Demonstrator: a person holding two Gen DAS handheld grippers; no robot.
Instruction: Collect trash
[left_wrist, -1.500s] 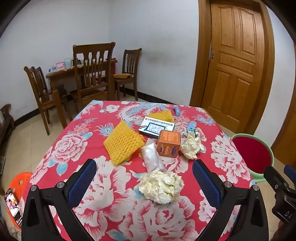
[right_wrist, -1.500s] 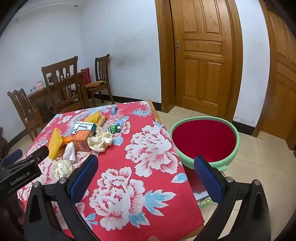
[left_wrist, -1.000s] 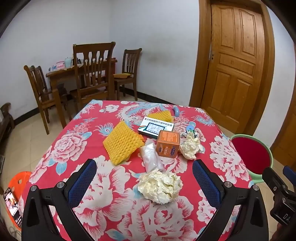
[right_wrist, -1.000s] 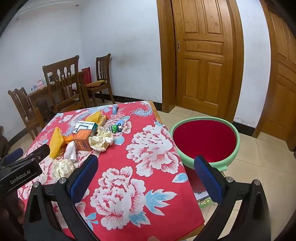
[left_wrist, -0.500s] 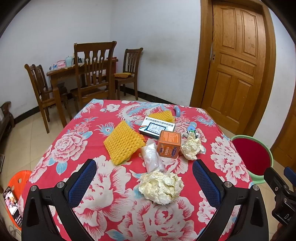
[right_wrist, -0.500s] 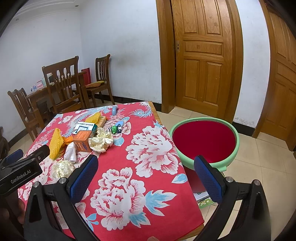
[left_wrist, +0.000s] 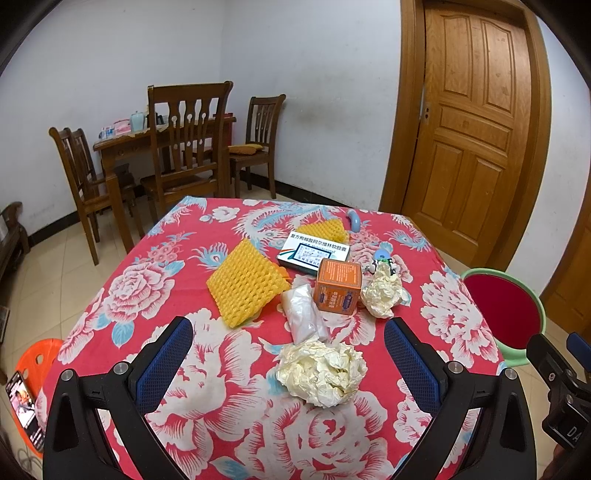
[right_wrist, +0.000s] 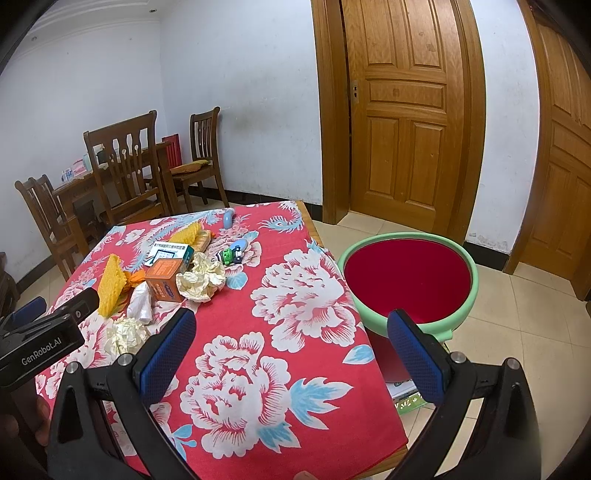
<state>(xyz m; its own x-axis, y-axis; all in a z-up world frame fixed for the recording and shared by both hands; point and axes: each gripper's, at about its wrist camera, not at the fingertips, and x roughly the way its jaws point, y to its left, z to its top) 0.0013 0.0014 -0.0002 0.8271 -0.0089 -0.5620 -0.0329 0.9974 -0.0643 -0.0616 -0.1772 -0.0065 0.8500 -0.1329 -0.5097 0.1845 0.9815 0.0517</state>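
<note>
Left gripper (left_wrist: 288, 354) spread wide, empty, over crumpled paper wad (left_wrist: 320, 371). Right gripper (right_wrist: 291, 350) spread too; only its view shows whole green basin (right_wrist: 467, 310).

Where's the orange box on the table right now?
In the left wrist view the orange box stands mid-table, between the clear plastic bag on its left and a crumpled paper wad on its right.
</note>
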